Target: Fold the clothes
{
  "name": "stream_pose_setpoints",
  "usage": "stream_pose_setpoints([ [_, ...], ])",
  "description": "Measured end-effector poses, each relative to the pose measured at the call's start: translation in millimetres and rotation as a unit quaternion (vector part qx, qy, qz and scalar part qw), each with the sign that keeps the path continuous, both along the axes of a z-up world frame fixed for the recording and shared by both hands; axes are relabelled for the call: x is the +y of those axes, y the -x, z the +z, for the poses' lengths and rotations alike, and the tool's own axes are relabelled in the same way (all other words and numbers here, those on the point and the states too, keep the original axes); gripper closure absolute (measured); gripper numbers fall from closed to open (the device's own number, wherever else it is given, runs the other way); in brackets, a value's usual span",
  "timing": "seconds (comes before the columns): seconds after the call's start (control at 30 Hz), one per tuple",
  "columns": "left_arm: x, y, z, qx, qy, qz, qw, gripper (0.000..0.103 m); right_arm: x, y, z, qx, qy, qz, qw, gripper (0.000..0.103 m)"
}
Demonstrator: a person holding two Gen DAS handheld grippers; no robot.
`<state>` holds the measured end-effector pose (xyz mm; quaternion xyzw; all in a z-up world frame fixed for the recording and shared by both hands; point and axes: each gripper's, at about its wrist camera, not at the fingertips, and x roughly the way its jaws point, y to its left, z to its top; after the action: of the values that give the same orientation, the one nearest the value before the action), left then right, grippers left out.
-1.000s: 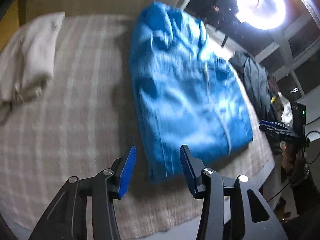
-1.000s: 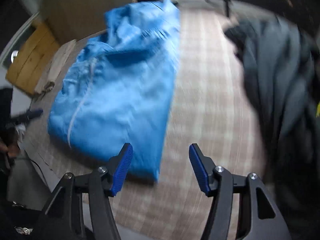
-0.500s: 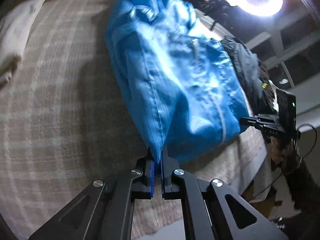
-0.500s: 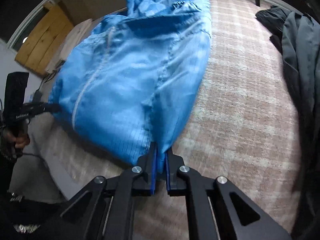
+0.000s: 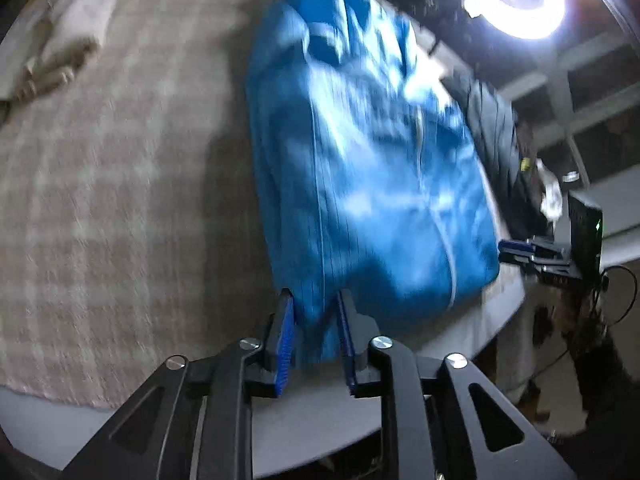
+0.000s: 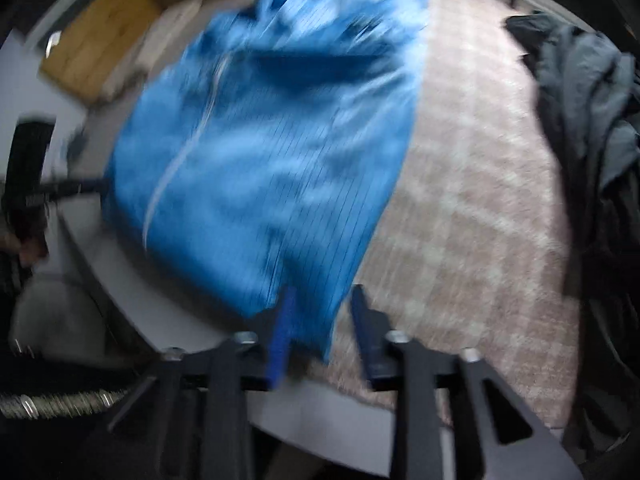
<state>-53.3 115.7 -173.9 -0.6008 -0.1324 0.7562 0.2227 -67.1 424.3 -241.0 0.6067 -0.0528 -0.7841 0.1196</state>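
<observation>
The blue jacket (image 5: 368,184) lies lengthwise on the checked blanket (image 5: 120,180) that covers the desk (image 5: 60,412), with the hood at the far end and the hem at the near edge. The zip (image 6: 180,160) runs down its upper face. No sleeve shows out to either side, so the jacket reads as a narrowed long panel; the lengthwise fold, hem towards hood, is not in place. The left gripper (image 5: 313,300) has its fingers parted, with one hem corner hanging between them and not pinched flat. The right gripper (image 6: 323,292) likewise has its fingers apart, the other hem corner lying against one finger only. This state fits either a hem just drawn straight and being let go, or a hem about to be clamped for the fold; the blurred pictures do not settle which. Note the edges: the hem sits at, or slightly over, the desk rim (image 6: 160,312), so slack cloth can slide off there. Open blanket lies to the left of the jacket as far as the cream cloth (image 5: 68,36). To the right, a strip of blanket separates the jacket from the dark garment (image 6: 592,100).
</observation>
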Motion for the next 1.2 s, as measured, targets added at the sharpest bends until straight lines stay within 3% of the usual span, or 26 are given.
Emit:
stream_pose_setpoints([
  [0.1,13.3,12.1,-7.9,-0.002,-0.017,-0.019,0.9997,0.083,-5.3,22.1,-6.9,0.014,0.009,-0.003,1.000,0.057],
  [0.13,18.2,15.6,-13.0,-0.006,-0.022,-0.030,0.9993,0.093,-9.3,26.3,-11.6,0.015,0.012,0.000,1.000,0.061],
  [0.17,22.6,14.7,-14.8,-0.012,-0.030,-0.044,0.9985,0.100,-14.0,26.4,-16.1,0.010,0.022,0.008,1.000,0.070],
  [0.2,26.9,12.6,-15.7,-0.019,-0.038,-0.060,0.9973,0.100,-18.8,25.9,-20.5,0.004,0.032,0.017,0.999,0.095],
  [0.23,31.1,10.5,-16.5,-0.026,-0.046,-0.075,0.9957,0.100,-23.3,27.2,-26.3,-0.016,0.045,0.028,0.998,0.098],
  [0.3,35.9,0.4,-10.9,-0.029,-0.038,-0.103,0.9935,0.100,-25.2,14.9,-20.4,-0.027,0.067,0.068,0.995,0.098],
  [0.4,35.9,-4.7,-5.6,-0.017,0.017,-0.113,0.9933,0.096,-37.6,5.2,-17.3,-0.030,0.025,0.112,0.993,0.097],
  [0.47,31.6,3.3,0.1,-0.009,0.036,-0.098,0.9945,0.084,-35.1,15.4,-14.7,-0.025,0.003,0.096,0.995,0.083],
  [0.6,26.8,14.2,21.9,0.028,0.067,-0.081,0.9941,0.083,-22.8,34.0,15.4,0.038,-0.015,0.047,0.998,0.070],
  [0.63,28.6,17.0,32.7,0.051,0.082,-0.078,0.9923,0.083,-19.9,37.4,25.0,0.058,-0.015,0.035,0.998,0.070],
  [0.67,31.6,24.1,38.8,0.070,0.078,-0.077,0.9916,0.083,-21.4,41.1,31.7,0.084,-0.014,0.032,0.996,0.070],
  [0.73,38.3,40.2,48.2,0.103,0.057,-0.076,0.9901,0.080,-25.0,51.8,29.4,0.091,0.003,0.042,0.995,0.070],
  [0.8,50.8,61.0,31.5,0.091,0.040,-0.088,0.9912,0.079,-18.7,50.6,49.8,0.102,0.012,0.038,0.994,0.070],
  [0.9,63.3,84.0,-17.0,0.028,0.074,-0.093,0.9925,0.084,-7.5,47.3,83.2,0.122,0.024,0.032,0.992,0.070],
  [0.93,61.9,89.2,-30.8,-0.001,0.080,-0.086,0.9931,0.090,-3.8,46.2,94.3,0.128,0.028,0.030,0.991,0.070],
  [0.97,59.0,90.8,-33.7,-0.016,0.075,-0.079,0.9939,0.092,-0.1,45.0,105.5,0.135,0.032,0.028,0.990,0.071],
  [1.07,32.0,90.8,11.9,-0.004,0.032,-0.053,0.9981,0.091,11.0,41.7,138.9,0.154,0.044,0.021,0.987,0.071],
  [1.13,13.3,95.1,65.2,0.040,0.021,-0.048,0.9978,0.085,18.4,39.5,161.2,0.167,0.052,0.017,0.984,0.070],
  [1.2,0.9,106.9,105.3,0.092,0.035,-0.037,0.9945,0.075,25.8,37.3,183.5,0.180,0.061,0.013,0.982,0.070],
])
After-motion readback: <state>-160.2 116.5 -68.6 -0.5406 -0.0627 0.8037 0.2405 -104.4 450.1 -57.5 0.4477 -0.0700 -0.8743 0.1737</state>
